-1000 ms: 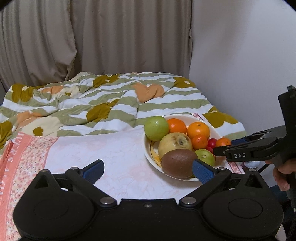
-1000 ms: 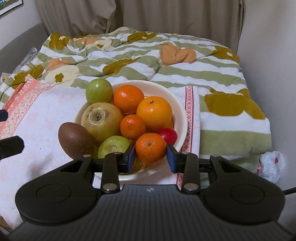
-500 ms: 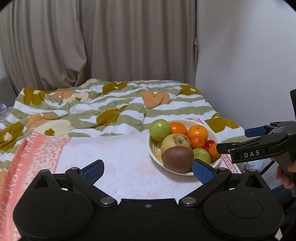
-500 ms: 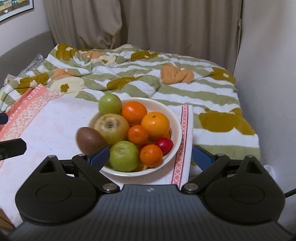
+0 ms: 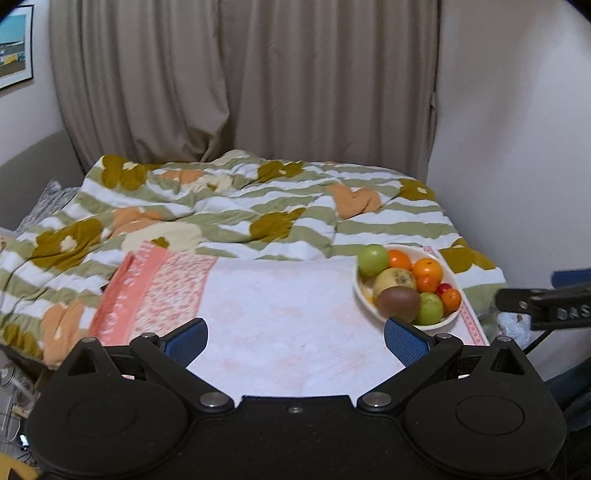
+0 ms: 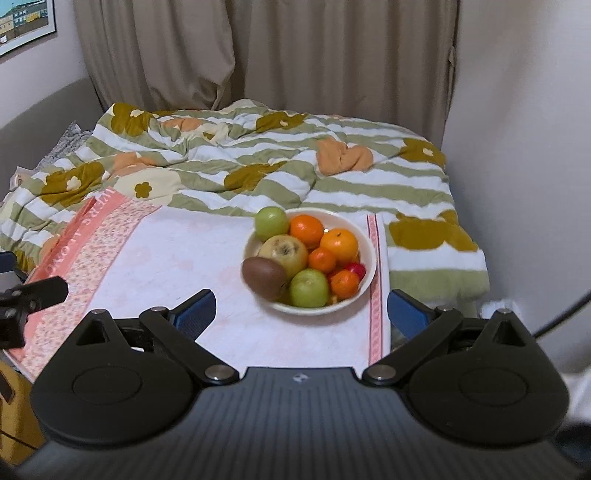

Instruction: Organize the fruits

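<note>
A white bowl [image 6: 369, 254] sits on a white and pink cloth [image 6: 166, 266] on the bed. It holds a brown kiwi [image 6: 264, 273], a yellowish pear [image 6: 282, 251], two green apples [image 6: 271, 222], several oranges [image 6: 339, 243] and a small red fruit [image 6: 356, 268]. The bowl also shows in the left wrist view [image 5: 455, 280]. My right gripper [image 6: 301, 312] is open and empty, pulled back in front of the bowl. My left gripper [image 5: 295, 341] is open and empty over the cloth, left of the bowl.
A striped floral quilt [image 6: 258, 158] covers the bed behind the cloth. Curtains [image 6: 258, 51] hang at the back and a white wall [image 6: 517, 147] runs along the right. A framed picture [image 6: 22, 26] hangs at the upper left.
My right gripper opened off the small orange, leaving it in the bowl, and drew back. Both grippers have pulled back and risen, so the bowl looks smaller.
</note>
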{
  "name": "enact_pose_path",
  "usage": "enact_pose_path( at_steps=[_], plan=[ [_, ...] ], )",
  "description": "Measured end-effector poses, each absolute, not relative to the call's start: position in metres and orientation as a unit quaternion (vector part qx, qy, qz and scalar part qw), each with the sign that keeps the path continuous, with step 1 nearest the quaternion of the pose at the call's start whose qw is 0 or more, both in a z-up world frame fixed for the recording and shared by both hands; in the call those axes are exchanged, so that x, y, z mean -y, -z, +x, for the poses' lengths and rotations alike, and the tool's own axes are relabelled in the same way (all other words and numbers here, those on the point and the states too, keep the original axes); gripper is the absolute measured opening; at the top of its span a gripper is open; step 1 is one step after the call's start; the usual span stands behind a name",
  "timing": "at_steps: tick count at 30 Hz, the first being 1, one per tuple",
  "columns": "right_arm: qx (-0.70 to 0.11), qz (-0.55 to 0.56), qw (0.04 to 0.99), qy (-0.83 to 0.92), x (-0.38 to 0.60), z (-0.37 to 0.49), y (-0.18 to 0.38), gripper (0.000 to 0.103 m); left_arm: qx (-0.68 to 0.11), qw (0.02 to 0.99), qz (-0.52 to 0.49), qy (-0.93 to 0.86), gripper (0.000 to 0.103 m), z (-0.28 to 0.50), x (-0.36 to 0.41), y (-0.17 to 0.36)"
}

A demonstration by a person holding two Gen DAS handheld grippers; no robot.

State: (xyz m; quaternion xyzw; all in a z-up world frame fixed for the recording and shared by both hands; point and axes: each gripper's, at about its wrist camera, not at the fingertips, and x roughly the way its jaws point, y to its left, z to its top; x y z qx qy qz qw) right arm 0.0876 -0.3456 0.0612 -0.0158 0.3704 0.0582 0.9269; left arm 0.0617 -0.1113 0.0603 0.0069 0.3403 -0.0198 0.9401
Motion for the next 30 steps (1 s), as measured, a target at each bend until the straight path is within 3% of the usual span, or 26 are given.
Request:
enact_pose_path(
  at_steps=[30],
  plan=[
    [-0.379, 0.011, 0.925, 0.001, 0.294, 0.023, -0.062, 0.103, -0.33, 0.942, 0.024, 0.049, 0.103, 0.017, 0.051, -0.063]
  ],
)
